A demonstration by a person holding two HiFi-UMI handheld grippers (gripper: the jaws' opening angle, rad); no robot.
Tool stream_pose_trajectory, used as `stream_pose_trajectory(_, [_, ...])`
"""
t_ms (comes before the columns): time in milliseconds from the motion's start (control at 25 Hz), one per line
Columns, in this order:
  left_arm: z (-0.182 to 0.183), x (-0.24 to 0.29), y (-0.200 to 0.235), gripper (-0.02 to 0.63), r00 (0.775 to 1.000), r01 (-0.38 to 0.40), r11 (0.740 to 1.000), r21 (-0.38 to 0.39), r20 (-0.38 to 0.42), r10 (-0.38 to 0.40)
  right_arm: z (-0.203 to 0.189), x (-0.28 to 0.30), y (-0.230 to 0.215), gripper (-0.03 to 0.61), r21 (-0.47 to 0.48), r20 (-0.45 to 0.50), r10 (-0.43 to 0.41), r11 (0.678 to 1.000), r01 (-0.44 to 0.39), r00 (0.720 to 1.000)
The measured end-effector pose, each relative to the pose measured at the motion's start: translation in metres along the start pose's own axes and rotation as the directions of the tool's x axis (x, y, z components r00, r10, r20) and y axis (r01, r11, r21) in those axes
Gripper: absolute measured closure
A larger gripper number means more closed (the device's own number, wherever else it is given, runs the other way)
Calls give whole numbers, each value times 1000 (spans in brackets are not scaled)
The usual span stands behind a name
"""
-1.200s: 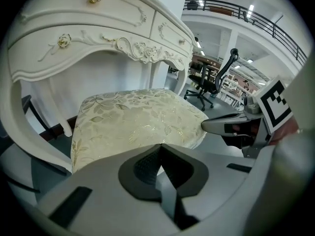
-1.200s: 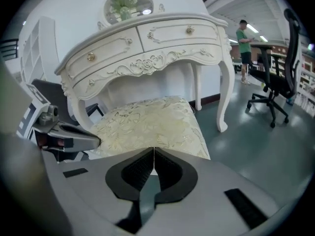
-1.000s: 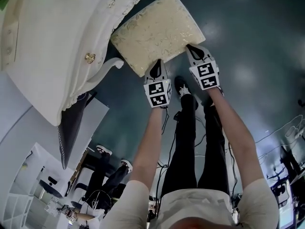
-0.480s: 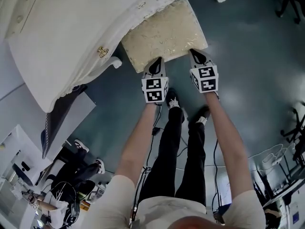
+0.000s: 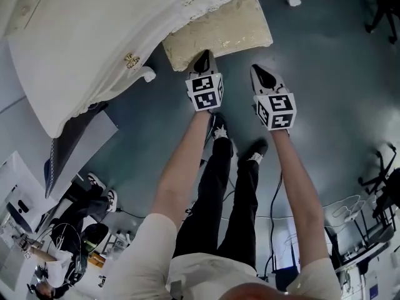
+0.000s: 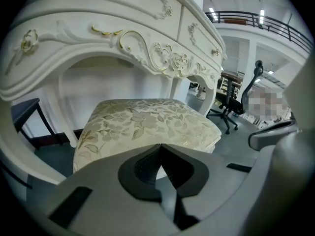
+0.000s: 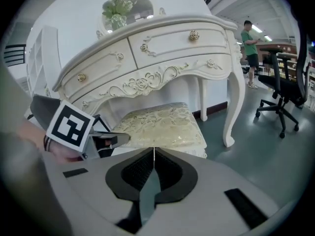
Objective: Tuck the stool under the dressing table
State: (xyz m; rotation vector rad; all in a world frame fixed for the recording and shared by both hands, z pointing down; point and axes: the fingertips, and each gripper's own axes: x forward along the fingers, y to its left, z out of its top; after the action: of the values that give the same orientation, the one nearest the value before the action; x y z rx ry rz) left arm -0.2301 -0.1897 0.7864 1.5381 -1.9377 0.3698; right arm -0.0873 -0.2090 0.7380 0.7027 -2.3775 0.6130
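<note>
On the dark floor (image 5: 325,49), the cream floral-cushioned stool (image 5: 219,30) sat largely under the ornate white dressing table (image 5: 94,42), seemingly one nudge short, the left gripper (image 5: 203,56) clenched empty at its edge, the right gripper (image 5: 261,74) likewise, standing clear.

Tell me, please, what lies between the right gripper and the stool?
Only bare floor lies between the right gripper and the stool. The head view shows this gap plainly; nothing else stands in it.
</note>
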Motion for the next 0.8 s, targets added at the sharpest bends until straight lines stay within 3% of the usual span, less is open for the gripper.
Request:
stream_pose_trajectory(360, [28,26,2,598,995,-61,998,-23,77,63,3,-25,-23,534,-1,7,-8,1000,8,1000])
stream_pose_trajectory(800, [64,72,5,598,988,-73,997,-21,138,75,-6,-28,-42,534,39,6,-26,999,25,1000])
